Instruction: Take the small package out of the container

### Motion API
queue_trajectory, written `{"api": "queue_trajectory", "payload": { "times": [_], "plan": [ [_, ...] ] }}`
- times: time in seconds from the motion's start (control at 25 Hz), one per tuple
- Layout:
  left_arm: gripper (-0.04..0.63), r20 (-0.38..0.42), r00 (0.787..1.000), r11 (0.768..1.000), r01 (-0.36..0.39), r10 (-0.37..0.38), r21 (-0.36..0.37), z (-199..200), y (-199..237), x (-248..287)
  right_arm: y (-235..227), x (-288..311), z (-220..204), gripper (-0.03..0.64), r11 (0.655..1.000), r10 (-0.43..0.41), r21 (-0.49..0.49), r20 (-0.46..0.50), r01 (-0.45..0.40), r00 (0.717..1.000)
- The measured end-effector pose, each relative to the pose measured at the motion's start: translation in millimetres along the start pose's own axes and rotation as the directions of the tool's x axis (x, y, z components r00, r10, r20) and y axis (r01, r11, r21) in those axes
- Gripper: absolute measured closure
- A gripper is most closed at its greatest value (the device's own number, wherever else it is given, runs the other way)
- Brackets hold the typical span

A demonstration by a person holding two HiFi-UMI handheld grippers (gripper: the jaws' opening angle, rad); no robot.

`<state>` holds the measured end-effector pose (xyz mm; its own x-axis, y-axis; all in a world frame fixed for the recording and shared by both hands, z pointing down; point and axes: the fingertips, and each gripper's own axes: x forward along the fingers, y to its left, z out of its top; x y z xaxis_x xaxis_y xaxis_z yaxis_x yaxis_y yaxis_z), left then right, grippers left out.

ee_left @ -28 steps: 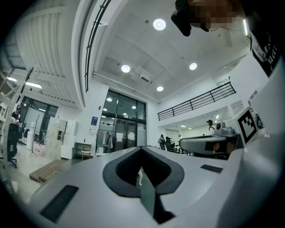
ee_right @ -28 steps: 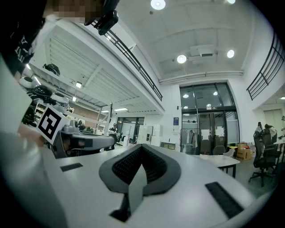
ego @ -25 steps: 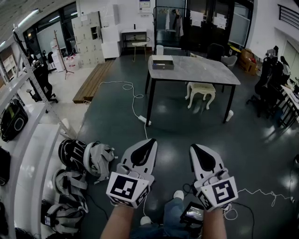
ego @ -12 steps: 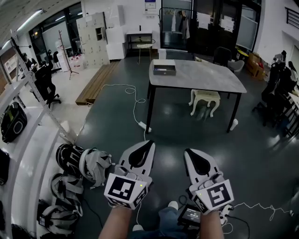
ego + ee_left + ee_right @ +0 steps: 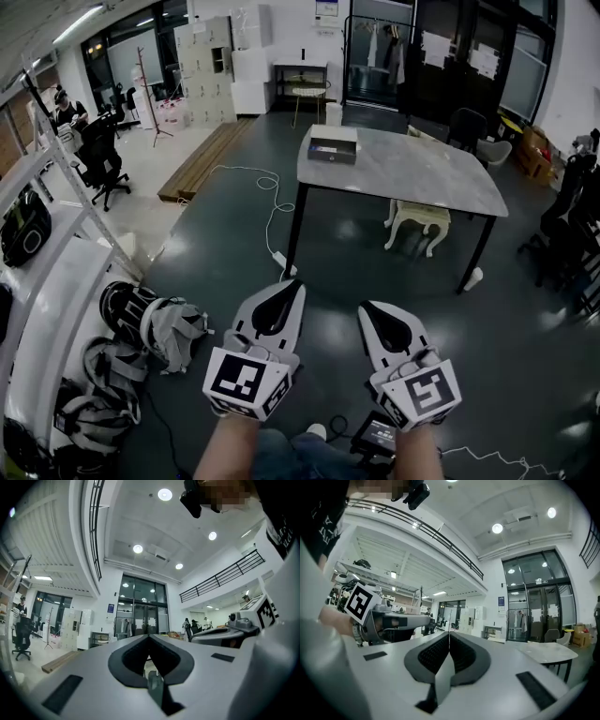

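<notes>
Resting on rectangular table: shallow box

It's a big open lab-office hall: white lockers, glass doors, an office chair, a grey table, shelving with gear.

Grey container; pale grey table; white stool.

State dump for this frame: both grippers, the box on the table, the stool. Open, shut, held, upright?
Left gripper: shut, empty, level.
Right gripper: shut, empty, level.
Grey-topped table with black legs: upright.
Shallow grey box: flat on the table's far left corner, untouched; contents too small to tell.
White stool: upright, partly under the table.
</notes>
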<state>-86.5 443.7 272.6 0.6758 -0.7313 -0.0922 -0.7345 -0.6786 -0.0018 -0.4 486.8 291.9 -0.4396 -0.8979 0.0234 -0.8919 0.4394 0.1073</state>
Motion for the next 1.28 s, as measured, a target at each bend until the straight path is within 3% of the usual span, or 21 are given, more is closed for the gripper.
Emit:
{"api": "queue_trajectory", "payload": {
  "times": [0.24,0.64,0.84,1.04,1.28],
  "plan": [
    [0.583,-0.021,0.999,1.0,-0.029,0.028,-0.005,-10.0,8.2,33.5,-35.3,14.1,-5.0,0.591,1.0,-0.001,0.024,0.027,0.001,1.0],
    [0.583,0.0,1.0,1.0,-0.015,0.015,-0.001,-16.8,42.2,98.6,-81.5,66.2,-10.4,0.591,1.0,-0.007,0.011,0.043,0.007,0.999],
    [0.583,0.006,1.0,1.0,-0.025,0.025,-0.012,-23.5,91.4,142.1,-105.3,121.2,-12.8,0.591,1.0,-0.016,-0.002,0.031,0.016,0.999],
    [0.583,-0.002,1.0,1.0,-0.011,0.011,0.022,-27.1,145.0,192.0,-133.9,188.8,-7.0,0.591,0.999,-0.04,-0.001,0.027,0.04,0.999],
    [0.583,0.013,1.0,0.999,-0.027,0.027,-0.019,-32.1,217.3,242.6,-163.8,264.3,1.9,0.591,0.998,-0.051,-0.037,0.012,0.052,0.999]
  ]
}}
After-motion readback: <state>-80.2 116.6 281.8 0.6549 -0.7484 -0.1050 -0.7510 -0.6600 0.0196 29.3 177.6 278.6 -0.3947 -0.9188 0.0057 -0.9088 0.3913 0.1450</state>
